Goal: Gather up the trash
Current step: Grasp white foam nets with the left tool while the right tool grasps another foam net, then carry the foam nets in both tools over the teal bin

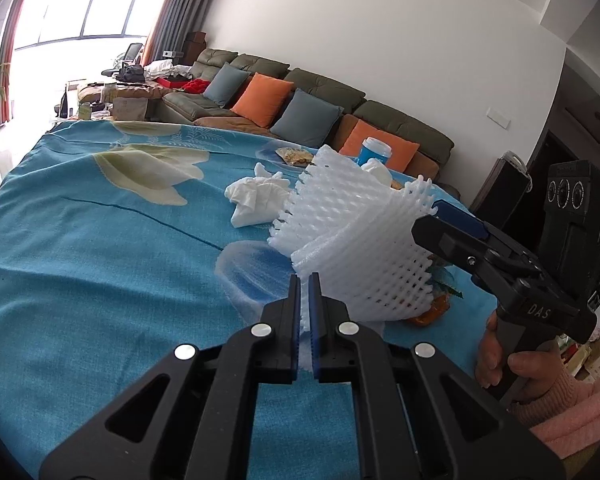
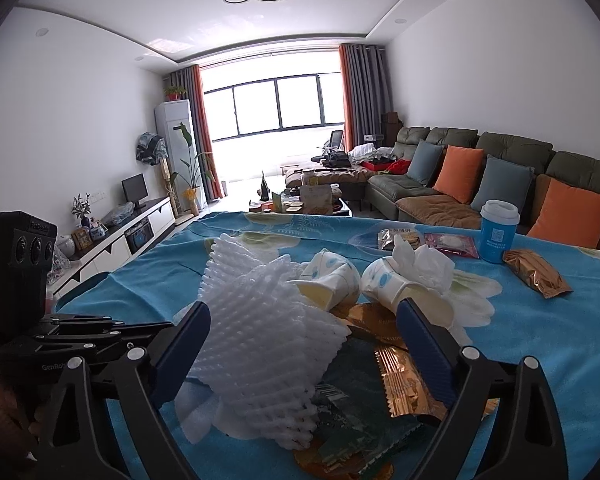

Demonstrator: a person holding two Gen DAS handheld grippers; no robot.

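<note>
A white foam fruit net (image 1: pixel 352 236) stands in a pile of trash on the blue flowered tablecloth (image 1: pixel 100 260). My left gripper (image 1: pixel 305 280) is shut on the net's lower edge. My right gripper (image 2: pixel 304 320) is open, its jaws wide on either side of the net (image 2: pixel 260 328), above gold wrappers (image 2: pixel 408 384) and a dark green wrapper (image 2: pixel 364 424). Two crushed paper cups (image 2: pixel 340 280) and a crumpled tissue (image 2: pixel 424 264) lie just beyond. In the left wrist view the right gripper (image 1: pixel 440 220) reaches the net from the right.
A blue cup with a white lid (image 2: pixel 498 232), snack packets (image 2: pixel 452 244) and a gold packet (image 2: pixel 536 274) sit at the table's far right. A second tissue (image 1: pixel 256 196) lies left of the net. A green sofa (image 2: pixel 480 168) stands behind the table.
</note>
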